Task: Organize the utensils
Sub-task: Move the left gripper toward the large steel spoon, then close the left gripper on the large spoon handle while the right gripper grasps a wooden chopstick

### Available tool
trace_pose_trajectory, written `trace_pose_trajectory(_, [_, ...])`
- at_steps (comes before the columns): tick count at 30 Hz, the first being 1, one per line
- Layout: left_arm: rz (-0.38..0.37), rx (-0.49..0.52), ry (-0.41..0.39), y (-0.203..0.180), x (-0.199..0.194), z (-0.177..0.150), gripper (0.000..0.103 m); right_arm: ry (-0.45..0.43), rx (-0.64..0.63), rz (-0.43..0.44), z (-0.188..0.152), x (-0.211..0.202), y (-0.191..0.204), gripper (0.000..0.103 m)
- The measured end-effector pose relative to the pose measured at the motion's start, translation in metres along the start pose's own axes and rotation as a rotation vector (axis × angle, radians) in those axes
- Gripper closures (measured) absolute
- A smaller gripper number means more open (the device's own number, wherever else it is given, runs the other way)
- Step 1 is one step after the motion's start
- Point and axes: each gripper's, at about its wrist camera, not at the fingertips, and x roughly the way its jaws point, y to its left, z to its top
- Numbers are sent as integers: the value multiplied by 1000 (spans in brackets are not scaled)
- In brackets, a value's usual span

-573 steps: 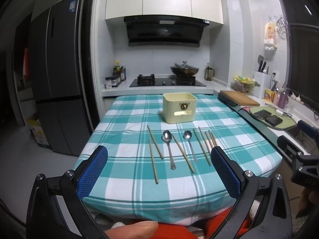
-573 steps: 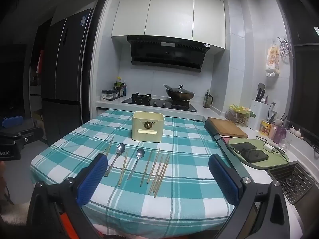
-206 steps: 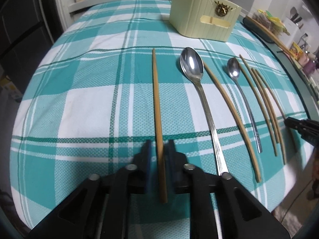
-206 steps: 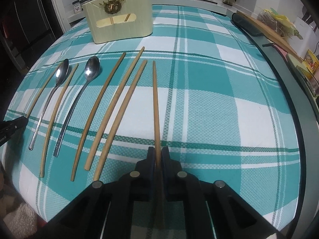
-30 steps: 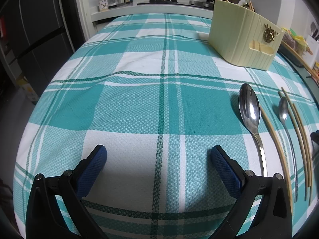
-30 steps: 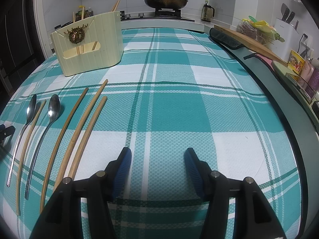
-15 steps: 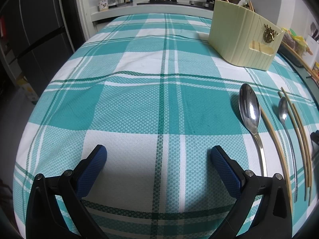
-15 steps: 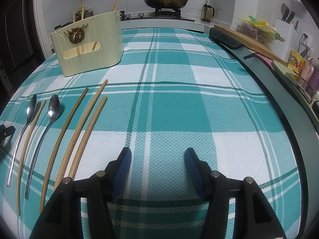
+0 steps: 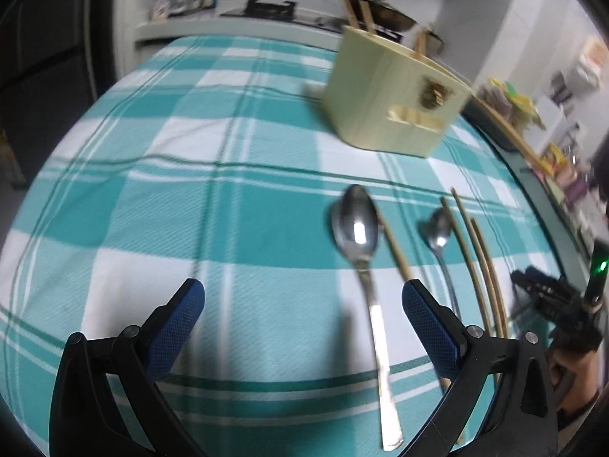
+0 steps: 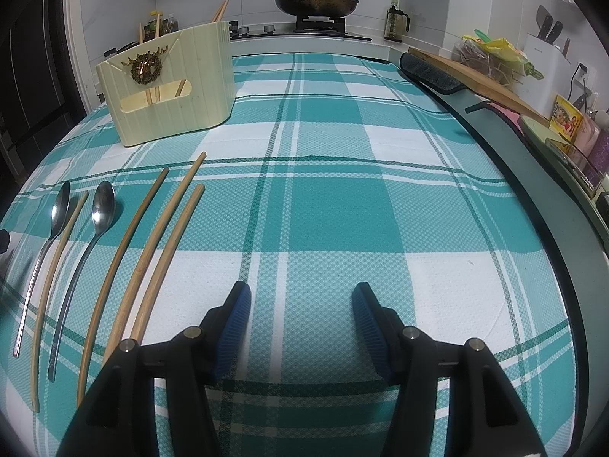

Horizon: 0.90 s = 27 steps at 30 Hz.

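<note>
Left gripper (image 9: 303,302): jaws spread wide, nothing between the blue pads (image 9: 175,327); poised over the checked cloth with the handle of the large spoon (image 9: 363,255) running just inside the right pad. The view is smeared by motion.

Right gripper (image 10: 300,318): jaws part-way spread, nothing pinched; poised over a bare white-and-teal patch of the tablecloth (image 10: 342,198) near the front edge of the surface.

Utensils lying on the cloth, left of the right gripper, in a rough row with their tips pointing toward the holder:
- large spoon, bowl up, outermost on the left
- one chopstick (image 10: 57,266) between the two spoons
- small spoon (image 10: 85,251), dark-handled
- three chopsticks (image 10: 152,251) side by side, the nearest of them passing just beside the right gripper's left arm

Utensil holder (image 10: 171,91) — cream, ribbed, with a gilt deer emblem and a slot in its face — stands upright farther back on the cloth, well apart from both grippers. Several chopsticks already stand in it, their ends showing above the rim and through the slot.

Surroundings: a lidded pan (image 10: 316,2) on the hob behind the surface; a cutting board (image 10: 479,72) and knife block (image 10: 544,55) on the counter to the right.
</note>
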Motion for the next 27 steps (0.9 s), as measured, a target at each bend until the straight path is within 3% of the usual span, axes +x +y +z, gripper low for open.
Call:
trace_pose_trajectory(4, [151,130,12,-34,22,-4,1,-1,1,1,0,0,0,45])
trace_pose_trajectory(7, [194,138,46,-38,39,-10,0,-1,2,1,0,0,0,45])
trace_pose_trajectory(13, [179,58,41,-19,36,-12,0,-2,2,1,0,0,0,45])
trace_pose_trajectory(16, [182,65,40,-18,34,-14,0,-8,6,10,1,-4,0,45])
trace_pose_trajectory(21, [179,67,39,-17,34,-15,0,-53,22,152,8,-39,22,45])
trace_pose_trajectory(25, [179,67,38,-17,34,-15,0,36,-30,171,6,-29,49,48])
trace_pose_trajectory(27, [179,66,38,-16,34,-15,0,68,-39,179,2,-22,57,58])
